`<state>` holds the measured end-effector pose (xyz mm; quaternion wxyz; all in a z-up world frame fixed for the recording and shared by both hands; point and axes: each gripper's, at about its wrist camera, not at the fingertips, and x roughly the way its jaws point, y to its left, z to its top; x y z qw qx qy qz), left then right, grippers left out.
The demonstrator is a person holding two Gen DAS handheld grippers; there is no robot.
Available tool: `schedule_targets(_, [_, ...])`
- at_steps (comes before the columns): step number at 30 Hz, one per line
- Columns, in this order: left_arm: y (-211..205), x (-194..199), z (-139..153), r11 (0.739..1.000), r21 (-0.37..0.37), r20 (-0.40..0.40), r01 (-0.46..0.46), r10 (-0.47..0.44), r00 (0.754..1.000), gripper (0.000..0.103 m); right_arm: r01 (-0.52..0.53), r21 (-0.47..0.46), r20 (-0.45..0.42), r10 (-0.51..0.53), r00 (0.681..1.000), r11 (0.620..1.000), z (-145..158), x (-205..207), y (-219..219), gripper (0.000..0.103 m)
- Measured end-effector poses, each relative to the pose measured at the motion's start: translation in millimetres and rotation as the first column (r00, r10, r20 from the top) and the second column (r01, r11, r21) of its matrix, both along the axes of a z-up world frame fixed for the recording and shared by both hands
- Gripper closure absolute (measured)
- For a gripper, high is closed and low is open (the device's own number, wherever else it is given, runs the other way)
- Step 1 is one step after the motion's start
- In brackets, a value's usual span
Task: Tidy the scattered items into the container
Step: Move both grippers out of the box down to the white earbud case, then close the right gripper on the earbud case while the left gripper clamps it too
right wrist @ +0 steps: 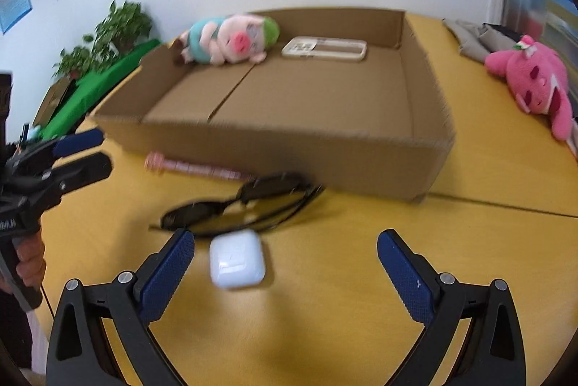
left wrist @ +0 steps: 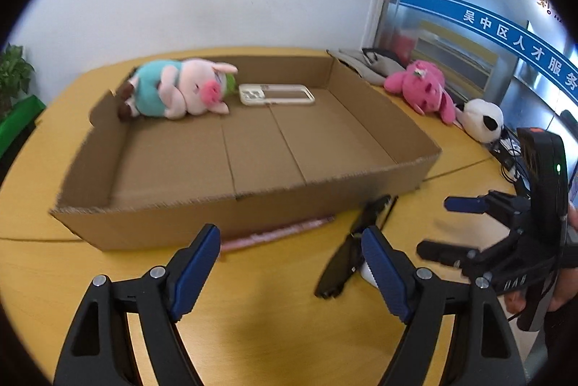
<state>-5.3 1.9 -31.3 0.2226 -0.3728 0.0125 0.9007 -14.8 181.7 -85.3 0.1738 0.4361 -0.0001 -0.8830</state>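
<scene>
- White Chinese characters "吴中区人才服务" run along a blue band (left wrist: pixel 505 31) on the glass partition (left wrist: pixel 433 17).
- Other posters' print is blurred.

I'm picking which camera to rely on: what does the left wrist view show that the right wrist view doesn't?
Only the left wrist view shows the black-and-white plush. Only the right wrist view shows the whole white earbud case, between the right gripper's open fingers. Both show the cardboard box holding the pig plush and phone case, the sunglasses, the pink plush, and the open left gripper.

Black left gripper (left wrist: pixel 290 250) – ribbed blue pads (left wrist: pixel 381 272), silver screws
</scene>
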Motion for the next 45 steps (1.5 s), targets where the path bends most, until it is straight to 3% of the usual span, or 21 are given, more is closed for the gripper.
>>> schedule_targets(5, [5, 3, -17, 1.0, 0.03, 0.072, 0.008, -0.01, 0.997, 0.023, -0.057, 0.034, 0.038, 0.056, 0.998, 0.998, -21, 7, -19, 0.005])
schedule_targets(9, [-1, 5, -26, 0.997, 0.072, 0.116, -0.009, 0.0, 0.993, 0.023, -0.102, 0.062, 0.016, 0.101, 0.995, 0.993, -25, 8, -33, 0.014])
schedule_targets(17, [-5, 9, -45, 0.99, 0.143, 0.211, -0.023, -0.007, 0.977, 0.023, -0.121, 0.11, 0.067, 0.114, 0.991, 0.987, -40, 8, -42, 0.035])
schedule_targets(19, [-4, 9, -46, 0.988, 0.157, 0.22, -0.015, -0.02, 0.975, 0.023, -0.138, 0.141, 0.06, 0.131, 0.99, 0.98, -39, 10, -47, 0.052])
schedule_targets(20, [-3, 8, -47, 0.986, 0.168, 0.225, -0.01, -0.028, 0.974, 0.023, -0.148, 0.145, 0.057, 0.141, 0.988, 0.978, -38, 11, -49, 0.056])
schedule_targets(24, [-2, 6, -48, 0.975, 0.22, 0.246, 0.014, -0.07, 0.967, 0.023, -0.144, 0.146, 0.054, 0.138, 0.989, 0.979, -37, 14, -47, 0.056])
schedule_targets(30, [-3, 1, -60, 0.935, 0.353, 0.334, 0.044, -0.169, 0.927, 0.024, -0.152, 0.096, 0.024, 0.15, 0.988, 0.984, -22, 26, -49, 0.056])
schedule_targets(36, [-2, 0, -65, 0.853, 0.516, 0.36, 0.081, -0.302, 0.883, 0.025, -0.23, 0.053, -0.025, 0.231, 0.973, 0.972, 3, 38, -66, 0.056])
schedule_targets(39, [-4, -3, -70, 0.831, 0.553, 0.376, 0.061, -0.314, 0.872, 0.036, -0.276, 0.035, -0.039, 0.277, 0.96, 0.961, 11, 46, -77, 0.056])
schedule_targets(45, [-10, -8, -73, 0.835, 0.55, 0.392, 0.034, -0.294, 0.872, 0.066, -0.304, 0.062, -0.019, 0.306, 0.952, 0.951, 5, 51, -88, 0.056])
